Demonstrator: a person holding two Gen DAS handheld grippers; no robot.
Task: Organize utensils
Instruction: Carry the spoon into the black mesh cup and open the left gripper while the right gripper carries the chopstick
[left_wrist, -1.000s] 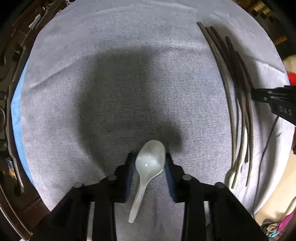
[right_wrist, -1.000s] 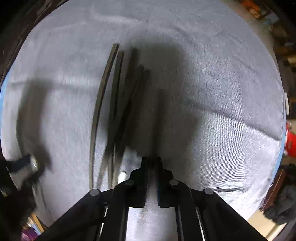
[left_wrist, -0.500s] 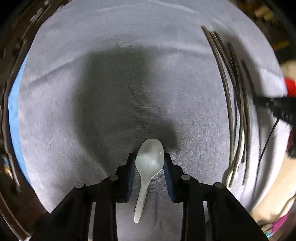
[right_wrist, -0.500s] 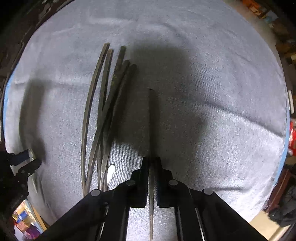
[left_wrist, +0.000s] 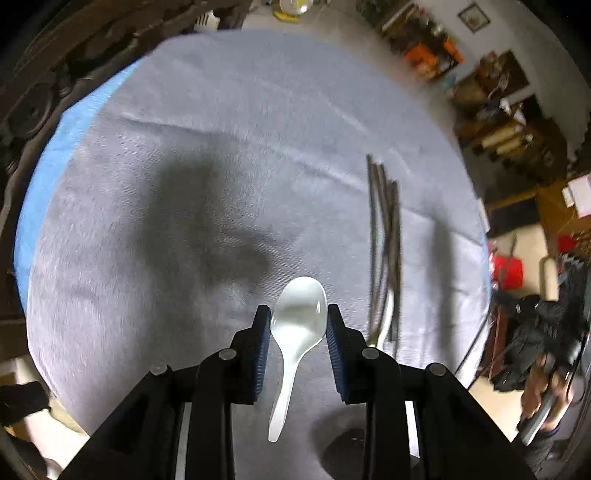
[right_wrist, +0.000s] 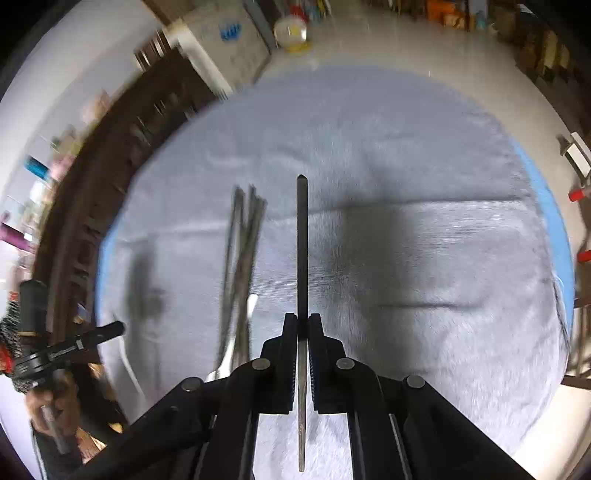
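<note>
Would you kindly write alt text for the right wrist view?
The right gripper is shut on a single dark chopstick above a grey tablecloth. A bundle of dark chopsticks lies on the cloth to its left.

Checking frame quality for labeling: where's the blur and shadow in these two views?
Left wrist: white spoon sharp, chopstick pile motion-smeared, dark shadow on the grey cloth. Right wrist: held chopstick crisp, loose pile and room edges blurred, fisheye bending.

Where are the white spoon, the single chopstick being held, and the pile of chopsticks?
White spoon (left_wrist: 298, 314), left wrist view, on its bowl.
Single chopstick (right_wrist: 302, 243), right wrist view, mid-shaft.
Pile of chopsticks (right_wrist: 242, 254), right wrist view, middle of bundle.
</note>
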